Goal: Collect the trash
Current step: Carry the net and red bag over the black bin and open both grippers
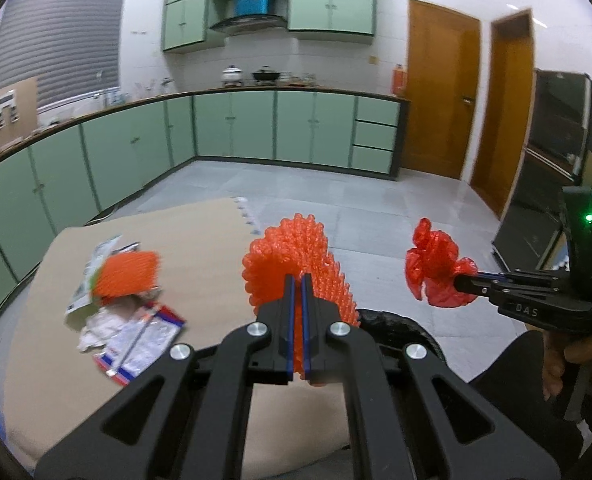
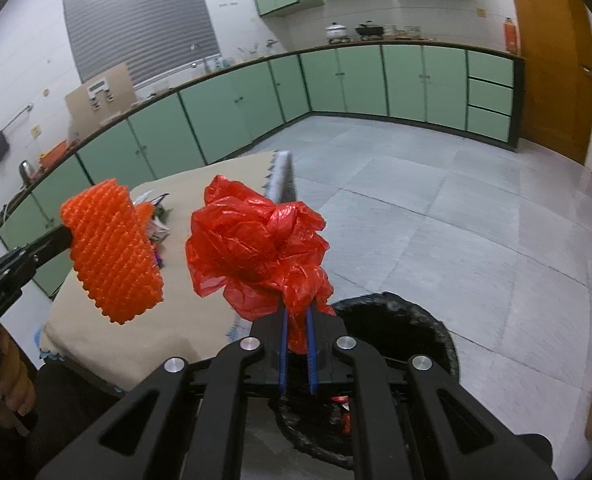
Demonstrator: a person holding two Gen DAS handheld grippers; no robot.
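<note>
My left gripper (image 1: 298,280) is shut on an orange foam net sleeve (image 1: 292,256), held in the air; it also shows in the right wrist view (image 2: 114,252). My right gripper (image 2: 296,312) is shut on a crumpled red plastic bag (image 2: 256,244), also seen in the left wrist view (image 1: 436,268). A black trash bin (image 2: 416,320) sits on the floor right below the right gripper; its rim shows in the left wrist view (image 1: 392,328). More trash lies on the tan table (image 1: 200,248): another orange net (image 1: 126,272) and wrappers (image 1: 136,336).
Green kitchen cabinets (image 1: 232,128) run along the far walls. Wooden doors (image 1: 440,88) stand at the right. Grey tiled floor (image 2: 456,208) lies beyond the table. A dark shelf unit (image 1: 560,152) stands at the far right.
</note>
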